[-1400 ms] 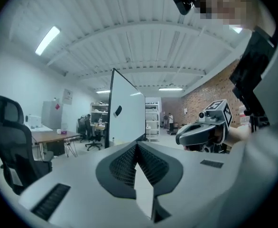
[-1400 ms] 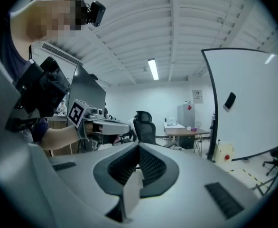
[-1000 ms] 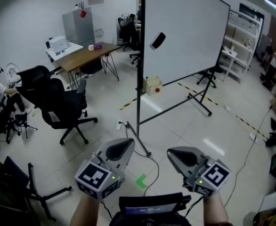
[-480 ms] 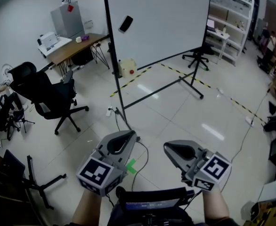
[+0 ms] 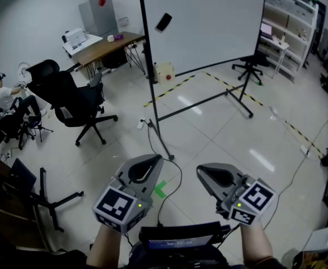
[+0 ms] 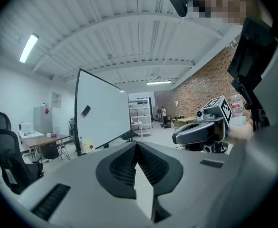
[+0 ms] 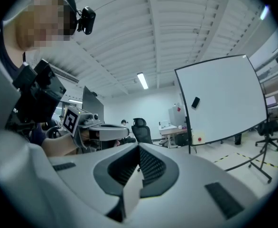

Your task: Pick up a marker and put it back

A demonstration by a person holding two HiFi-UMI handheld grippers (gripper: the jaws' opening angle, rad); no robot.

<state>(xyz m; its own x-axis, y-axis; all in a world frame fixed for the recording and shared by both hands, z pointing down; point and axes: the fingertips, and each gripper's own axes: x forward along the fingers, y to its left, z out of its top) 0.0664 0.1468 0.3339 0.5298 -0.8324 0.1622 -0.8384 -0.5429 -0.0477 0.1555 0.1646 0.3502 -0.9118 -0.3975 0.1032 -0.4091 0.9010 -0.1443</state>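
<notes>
Bright, evenly lit, sharp, fisheye-bent edges

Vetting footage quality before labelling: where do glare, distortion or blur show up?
Head view: glare streaks on the glossy pale floor; the large whiteboard bows. Left gripper view: fisheye, dark corners, blown-out ceiling strip light. Right gripper view: same fisheye vignette.

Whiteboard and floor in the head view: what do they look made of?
Whiteboard: a smooth, even white panel, probably coated steel or melamine; the look cannot settle which. Floor: pale, glossy tile, judging by the faint joint lines and the bright streaks of ceiling light mirrored in it.
</notes>
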